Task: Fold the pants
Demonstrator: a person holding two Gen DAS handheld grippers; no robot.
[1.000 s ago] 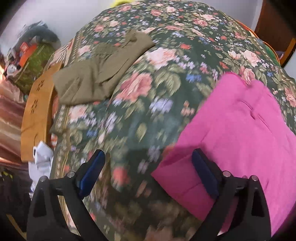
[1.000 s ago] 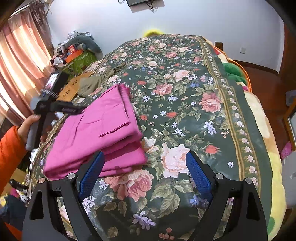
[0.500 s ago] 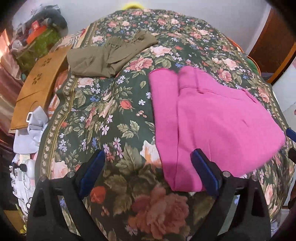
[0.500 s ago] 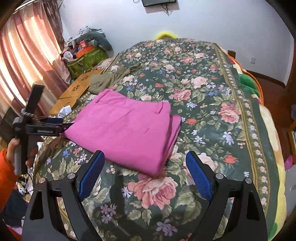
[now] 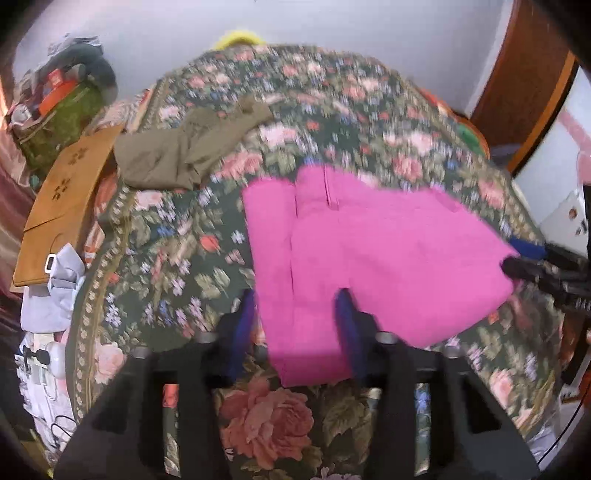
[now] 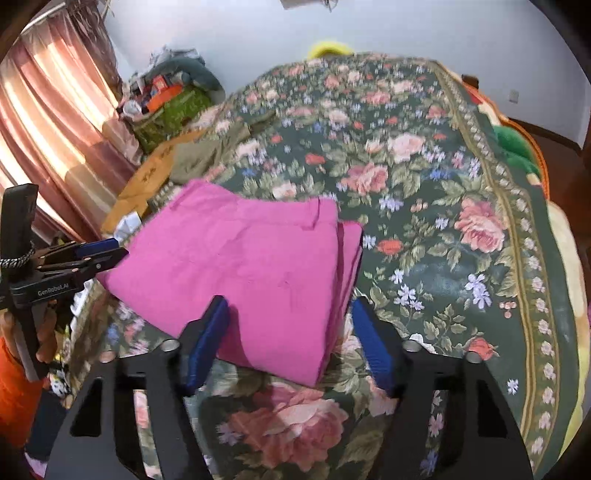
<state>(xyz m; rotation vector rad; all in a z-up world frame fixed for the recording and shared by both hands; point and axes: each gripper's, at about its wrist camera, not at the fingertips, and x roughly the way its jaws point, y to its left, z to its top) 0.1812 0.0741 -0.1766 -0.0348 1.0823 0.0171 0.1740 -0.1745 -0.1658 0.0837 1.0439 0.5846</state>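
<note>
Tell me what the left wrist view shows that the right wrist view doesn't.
Only the left wrist view: the wooden door and white cloth beside the bed. Only the right wrist view: pink curtains and the person's orange sleeve. Both share the folded pink pants, olive pants and floral bedspread.

Bed with dark green floral bedspread (image 6: pixel 461 266) fills the room centre. Pale plain wall (image 6: pixel 406 29) stands far. Pink curtains (image 6: pixel 48 122), backlit by daylight, hang left. Wooden door frame (image 5: pixel 517 81) stands right.
</note>
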